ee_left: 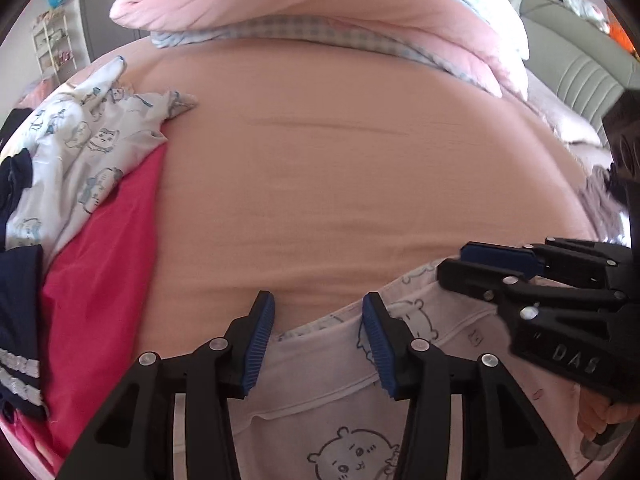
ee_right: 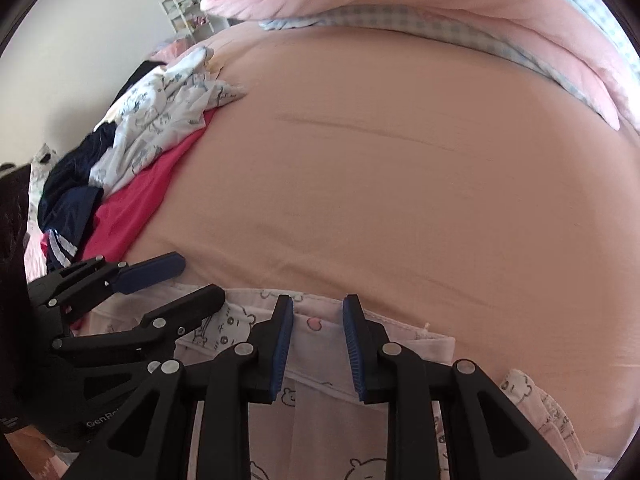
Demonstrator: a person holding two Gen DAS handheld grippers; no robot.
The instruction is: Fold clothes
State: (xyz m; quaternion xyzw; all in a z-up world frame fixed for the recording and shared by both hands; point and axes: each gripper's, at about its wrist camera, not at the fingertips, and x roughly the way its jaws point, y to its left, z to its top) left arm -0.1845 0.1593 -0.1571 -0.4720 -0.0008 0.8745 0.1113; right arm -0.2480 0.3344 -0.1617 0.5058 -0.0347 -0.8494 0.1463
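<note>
A: Poses? Both low over the bed, side by side, pointing at the pillow end.

B: Jaws: left gripper (ee_left: 318,336) wide apart, right gripper (ee_right: 318,346) parted narrower; each straddles the top edge of the pale pink printed garment (ee_left: 340,408), neither closed on it.

A: Surface: peach sheet (ee_left: 340,160), garment at its near edge. Clothes pile (ee_left: 80,152) to the left, pink quilt (ee_left: 320,4) beyond, white shelf (ee_right: 182,8) by the wall

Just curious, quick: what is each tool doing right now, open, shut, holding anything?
Left tool: open, over the pale pink printed garment, gripping nothing.
Right tool: open, over the same garment's edge, gripping nothing.
</note>
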